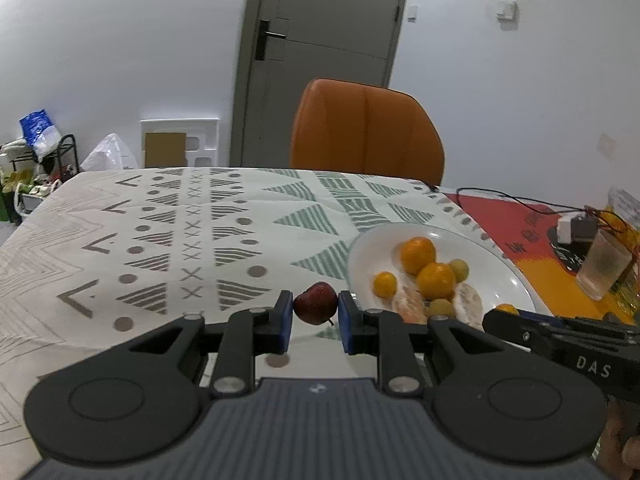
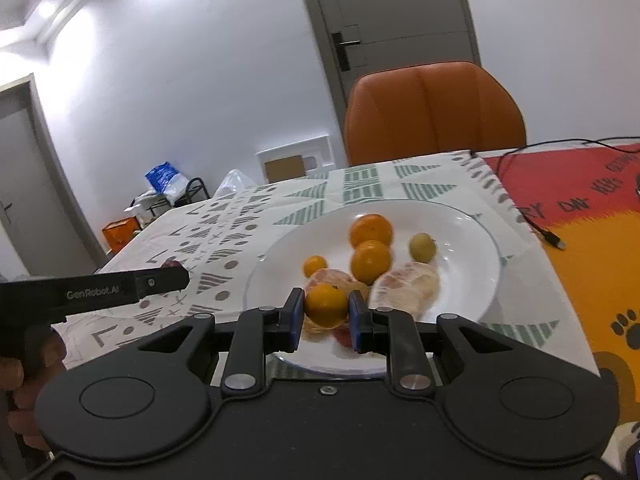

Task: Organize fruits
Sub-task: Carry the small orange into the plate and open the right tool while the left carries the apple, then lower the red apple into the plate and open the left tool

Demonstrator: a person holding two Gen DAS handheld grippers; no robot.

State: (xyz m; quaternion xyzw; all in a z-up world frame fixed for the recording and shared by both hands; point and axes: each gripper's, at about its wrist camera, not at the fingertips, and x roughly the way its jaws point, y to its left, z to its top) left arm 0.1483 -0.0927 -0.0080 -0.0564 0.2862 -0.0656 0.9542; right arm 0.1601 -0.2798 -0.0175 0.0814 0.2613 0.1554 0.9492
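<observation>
Two views along hand-held grippers above a table draped in a cream cloth [image 1: 120, 220] printed with grey and green triangles, dots and crosses.

Much is hidden or cut off. Each gripper's black plastic body fills the bottom of its own view, covering the near table edge and the front rim of the white plate [image 2: 472, 240]. Only fingertips of the person's hands show, at the frame edges. A reddish thing on the plate behind the right gripper's fingers is too blurred to name. At the right edge of the left view a frosted tumbler [image 1: 604, 268] stands among cables, partly cropped.

The left gripper [image 1: 315, 314] has its blue-padded fingers pressed on a small dark red apple [image 1: 316, 302], glossy and round, stem pointing down, held just left of the plate. The right gripper [image 2: 326, 314] is clamped on a small smooth orange [image 2: 326, 305], held over the plate's near side.

On the shallow round plate lie two larger oranges [image 2: 371, 244], a smaller one, a pale green round fruit [image 2: 422, 247] and peeled, pinkish citrus segments [image 2: 408, 284] with a pithy, matte surface.

Behind the table stands an orange padded chair [image 1: 366, 132] before a grey door [image 1: 320, 40].
</observation>
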